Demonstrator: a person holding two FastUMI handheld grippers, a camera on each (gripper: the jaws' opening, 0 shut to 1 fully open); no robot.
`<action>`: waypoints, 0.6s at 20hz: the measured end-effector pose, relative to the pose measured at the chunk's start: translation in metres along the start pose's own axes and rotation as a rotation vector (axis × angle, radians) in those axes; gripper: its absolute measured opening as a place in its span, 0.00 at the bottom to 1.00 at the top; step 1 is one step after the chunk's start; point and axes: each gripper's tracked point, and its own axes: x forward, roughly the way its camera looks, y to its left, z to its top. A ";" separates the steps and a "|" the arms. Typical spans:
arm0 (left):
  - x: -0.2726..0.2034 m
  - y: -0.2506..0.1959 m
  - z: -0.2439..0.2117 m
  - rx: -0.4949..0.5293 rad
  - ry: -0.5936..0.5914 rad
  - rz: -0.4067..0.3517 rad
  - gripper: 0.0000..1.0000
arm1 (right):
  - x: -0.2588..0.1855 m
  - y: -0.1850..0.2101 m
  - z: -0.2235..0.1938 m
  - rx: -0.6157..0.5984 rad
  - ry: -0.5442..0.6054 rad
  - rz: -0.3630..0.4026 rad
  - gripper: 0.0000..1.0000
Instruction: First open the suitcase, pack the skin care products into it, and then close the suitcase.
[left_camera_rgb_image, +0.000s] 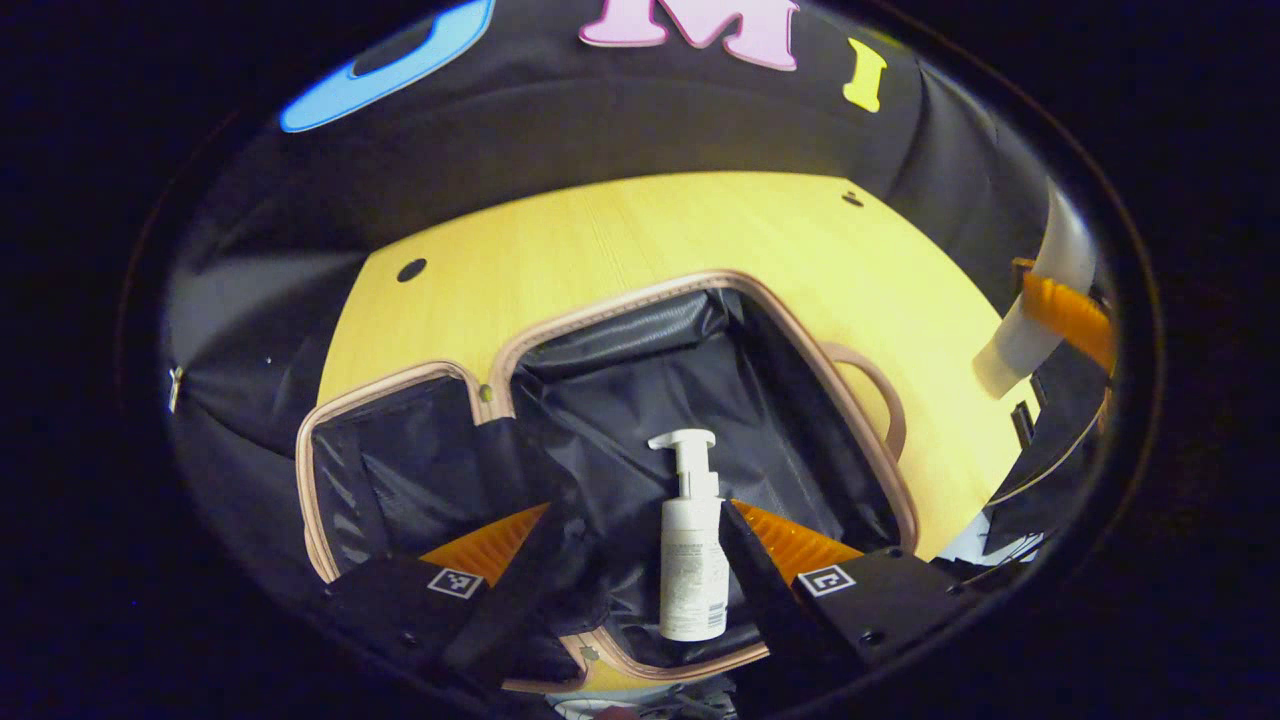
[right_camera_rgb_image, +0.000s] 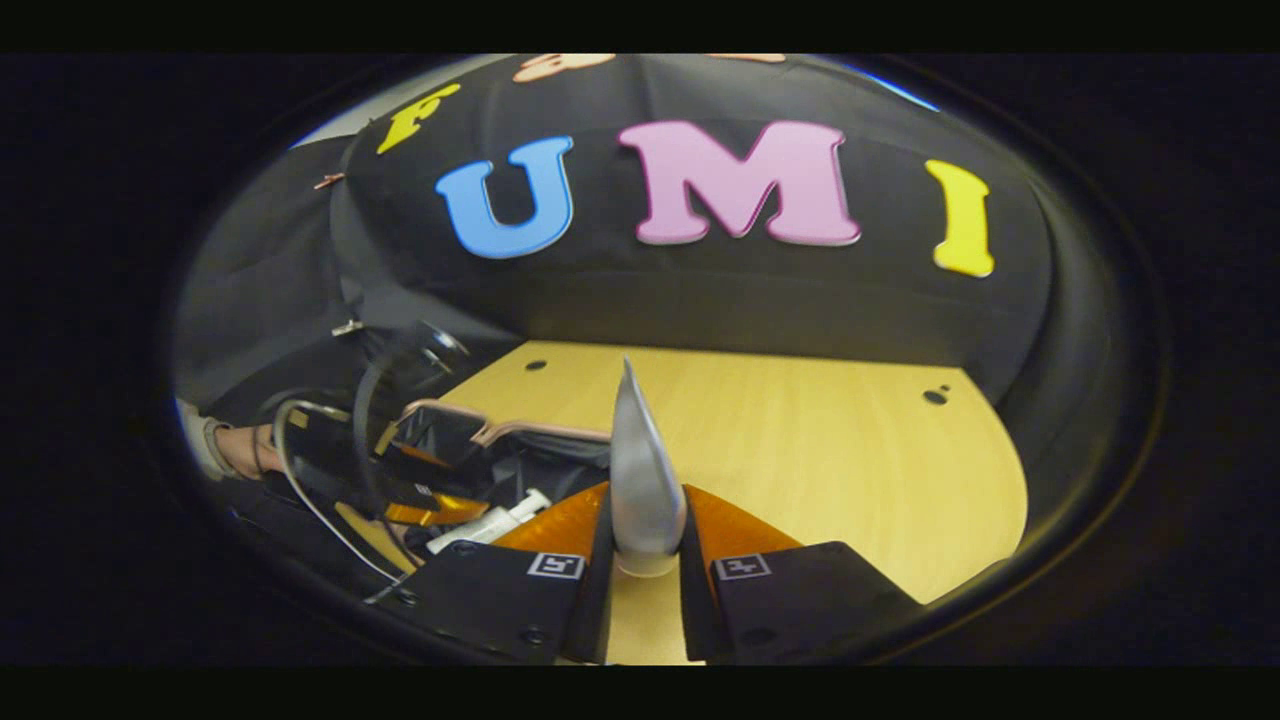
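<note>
The suitcase (left_camera_rgb_image: 700, 400) lies open on the table (left_camera_rgb_image: 640, 240), the pump bottle (left_camera_rgb_image: 692, 560) lying inside between the left gripper's (left_camera_rgb_image: 640, 575) wide-spread fingers, gripped by neither. The right gripper (right_camera_rgb_image: 645, 560) is closed on a silver tube (right_camera_rgb_image: 640, 470) above the table; held near its base, it could slip or tip before reaching the case
</note>
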 end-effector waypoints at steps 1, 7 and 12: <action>-0.013 0.009 0.003 -0.042 -0.048 0.009 0.98 | 0.012 0.013 -0.009 0.038 0.052 0.037 0.32; -0.077 0.132 -0.030 -0.223 -0.150 0.164 0.98 | 0.072 0.071 -0.082 0.124 0.433 0.116 0.32; -0.085 0.220 -0.093 -0.434 -0.093 0.270 0.97 | 0.109 0.088 -0.147 0.222 0.674 0.036 0.33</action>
